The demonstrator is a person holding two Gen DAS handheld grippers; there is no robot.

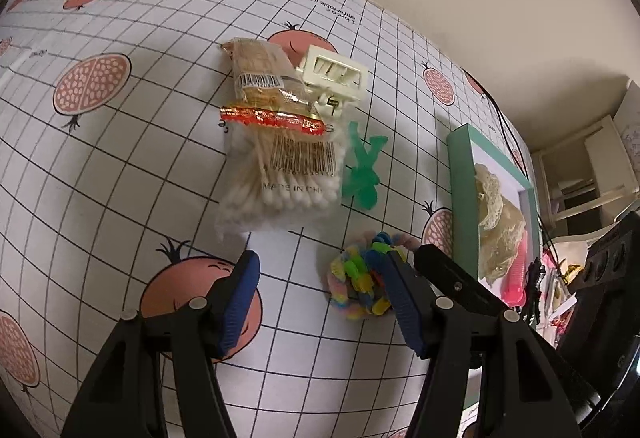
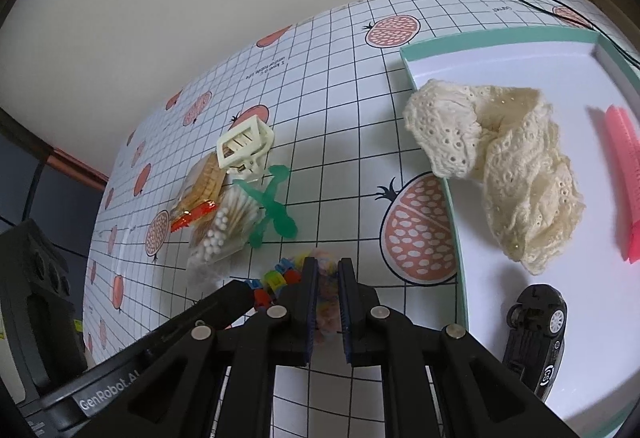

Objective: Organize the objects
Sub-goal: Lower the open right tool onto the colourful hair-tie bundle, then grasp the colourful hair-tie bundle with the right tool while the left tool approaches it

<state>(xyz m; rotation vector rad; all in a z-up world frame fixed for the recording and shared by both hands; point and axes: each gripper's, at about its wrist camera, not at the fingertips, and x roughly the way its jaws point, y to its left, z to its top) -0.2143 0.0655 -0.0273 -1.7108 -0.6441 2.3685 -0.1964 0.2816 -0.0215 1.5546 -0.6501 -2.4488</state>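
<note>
You're partway through. The teal-rimmed tray (image 2: 452,213) already holds a cream lace scrunchie (image 2: 504,165), a pink comb-like item (image 2: 624,173) and a black toy car (image 2: 536,334). Four things are left on the pomegranate-print tablecloth (image 2: 320,85): the bag of cotton swabs (image 1: 280,173), the cream claw hair clip (image 1: 334,77), the green plastic clip (image 1: 362,173) and the bundle of colourful hair ties (image 1: 360,278).

Your right gripper (image 2: 328,278) is down at the hair ties with its jaws nearly shut — pastel loops show in the narrow gap between the pads, so you likely have hold of them, though I can't tell if the bundle is off the cloth. Your left gripper (image 1: 320,294) is wide open with nothing in it, hovering near the cloth below the swab bag; its right finger overlaps the hair ties in the picture, but contact can't be read.

View differences:
- Right wrist view shows the tray's inside properly — the toy car only appears here, and the scrunchie hangs partly over the tray's left rim. It also shows free tray floor beyond the scrunchie for what remains.
- Left wrist view shows the tray edge-on at right, so its contents are mostly hidden. It shows the hair ties (image 2: 280,278) whole and the swab bag's barcode and red seal; a second packet of tan sticks (image 1: 256,69) lies under the bag's top and touches the claw clip.
- In both views the clip, swabs and green clip lie clustered, touching or overlapping.
</note>
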